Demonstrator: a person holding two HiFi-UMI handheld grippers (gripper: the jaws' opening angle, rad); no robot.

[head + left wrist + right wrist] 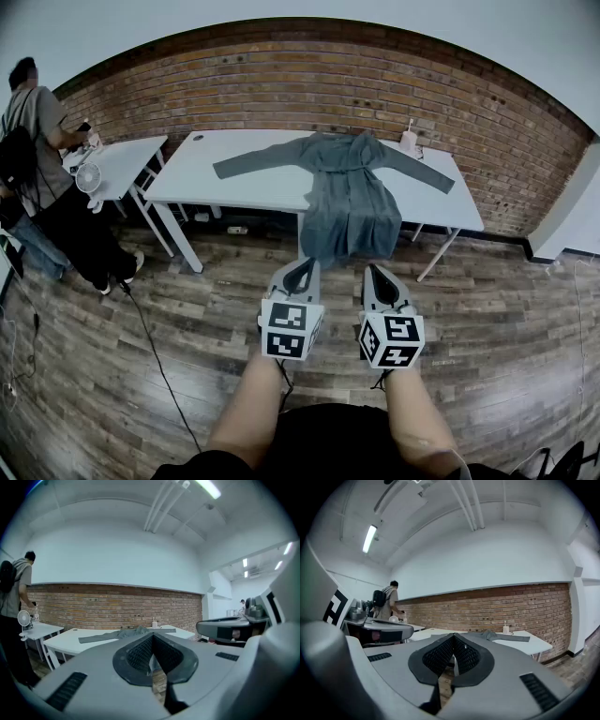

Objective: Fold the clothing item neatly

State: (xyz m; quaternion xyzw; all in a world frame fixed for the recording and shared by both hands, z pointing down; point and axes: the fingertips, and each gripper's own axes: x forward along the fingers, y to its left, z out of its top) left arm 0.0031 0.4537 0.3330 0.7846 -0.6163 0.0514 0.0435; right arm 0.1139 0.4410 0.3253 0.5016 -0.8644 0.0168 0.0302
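Head view: I count two grippers, the left gripper [302,270] and the right gripper [377,274], side by side over the wood-plank floor [487,319], well short of the tables. One garment [345,192], grey, soft and long-sleeved, lies on the near table [234,183]. Its sleeves are spread left and right, and its lower half hangs over the front edge. There are two white flat-topped tables; at the second table [127,155] stands one person [42,150], a small round fan [87,176] beside them. The brick wall [281,80] runs behind.

Left gripper view: my ribbed dark pads are pressed together, nothing between them. The garment [117,633] lies ahead.

Right gripper view: jaws pressed together, empty. The garment [499,636] is on the table beyond.
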